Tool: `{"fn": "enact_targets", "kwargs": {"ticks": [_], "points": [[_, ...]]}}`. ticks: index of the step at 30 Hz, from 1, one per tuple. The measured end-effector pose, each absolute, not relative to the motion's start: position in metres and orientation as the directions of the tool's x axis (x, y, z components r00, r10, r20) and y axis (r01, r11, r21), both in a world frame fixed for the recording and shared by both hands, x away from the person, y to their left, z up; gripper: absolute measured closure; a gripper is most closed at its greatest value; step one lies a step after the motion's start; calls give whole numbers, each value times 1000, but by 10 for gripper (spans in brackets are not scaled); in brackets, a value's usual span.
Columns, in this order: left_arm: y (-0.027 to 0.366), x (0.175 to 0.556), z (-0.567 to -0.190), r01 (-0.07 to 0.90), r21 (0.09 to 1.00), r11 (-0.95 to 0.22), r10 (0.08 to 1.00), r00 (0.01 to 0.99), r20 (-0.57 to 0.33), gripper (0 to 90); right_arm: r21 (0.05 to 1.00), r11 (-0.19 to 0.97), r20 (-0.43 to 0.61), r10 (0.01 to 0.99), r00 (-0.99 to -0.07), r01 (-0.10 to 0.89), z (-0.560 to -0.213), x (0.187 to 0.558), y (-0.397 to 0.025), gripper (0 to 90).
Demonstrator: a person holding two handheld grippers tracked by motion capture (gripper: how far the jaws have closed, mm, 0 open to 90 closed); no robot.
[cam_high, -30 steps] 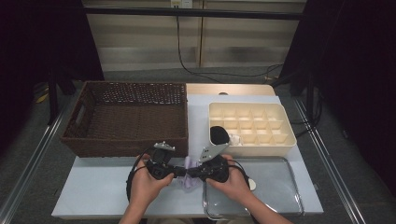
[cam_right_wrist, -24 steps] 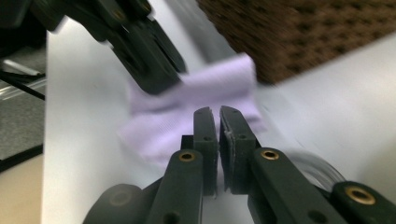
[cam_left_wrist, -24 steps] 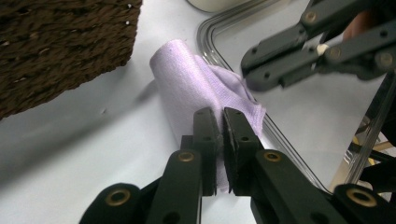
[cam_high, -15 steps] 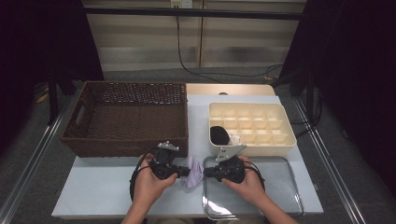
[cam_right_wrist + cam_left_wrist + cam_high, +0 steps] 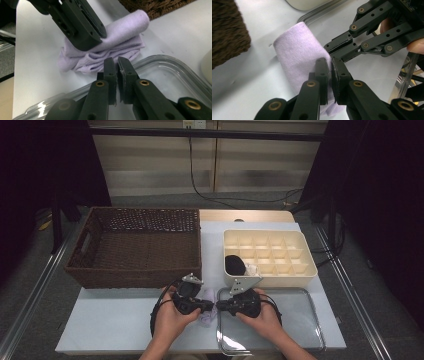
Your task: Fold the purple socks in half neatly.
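Right now a small purple cloth [image 5: 206,312] lies half rolled on the white table [image 5: 120,330], between the two hands and just beside the rim of the clear tray [image 5: 305,320]. The left gripper [image 5: 329,75] has its jaws almost together, and in the left gripper view a bit of the purple cloth [image 5: 299,57] seems to be pinched between them, low down near the fold. The right gripper [image 5: 117,65] has its jaws nearly shut too, with just a thin gap, and its tips sit at the edge of the cloth [image 5: 107,50] over the tray rim [image 5: 175,72]; I cannot tell if it has any cloth in its grip. It looks like the two tongs are working on rolling or folding the cloth. Things could go wrong from here. The left grip looks like it has just a little bit of cloth, so a quick pull could make the cloth slip out and the roll fall open. If the right tongs are not really holding it, the cloth may just get dragged along the table and bunch up. The two grippers are very close, so they could bump each other. A loose end could also catch on the tray rim. The brown basket [image 5: 137,247] and the cream box with many little squares [image 5: 267,255] sit farther back, apart from the cloth
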State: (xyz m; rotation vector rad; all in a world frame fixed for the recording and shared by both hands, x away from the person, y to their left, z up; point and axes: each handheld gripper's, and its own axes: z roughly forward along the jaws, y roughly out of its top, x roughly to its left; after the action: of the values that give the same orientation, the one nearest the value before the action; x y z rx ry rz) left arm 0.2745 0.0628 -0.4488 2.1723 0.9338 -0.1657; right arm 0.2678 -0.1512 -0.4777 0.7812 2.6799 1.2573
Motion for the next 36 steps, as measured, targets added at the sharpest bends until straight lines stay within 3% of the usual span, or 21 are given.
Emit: {"fn": "enact_targets", "kwargs": {"ticks": [12, 17, 25, 31, 36], "points": [[56, 271, -456, 642, 612, -461, 557, 746, -364, 825, 791, 466, 113, 525, -844, 396, -452, 280, -156, 817], [58, 271, -457, 641, 618, -456, 554, 747, -366, 811, 780, 478, 124, 516, -848, 404, -456, 284, -147, 803], [63, 271, -450, 641, 630, -439, 554, 745, -371, 699, 754, 505, 123, 519, -846, 419, -468, 286, -143, 806], [83, 276, -437, 645, 648, -406, 588, 727, -355, 696, 741, 524, 119, 514, -849, 421, -472, 287, -143, 807], [89, 278, -447, 687, 599, -412, 588, 703, -401, 763, 732, 534, 118, 513, -850, 424, -476, 287, -141, 807]]}}
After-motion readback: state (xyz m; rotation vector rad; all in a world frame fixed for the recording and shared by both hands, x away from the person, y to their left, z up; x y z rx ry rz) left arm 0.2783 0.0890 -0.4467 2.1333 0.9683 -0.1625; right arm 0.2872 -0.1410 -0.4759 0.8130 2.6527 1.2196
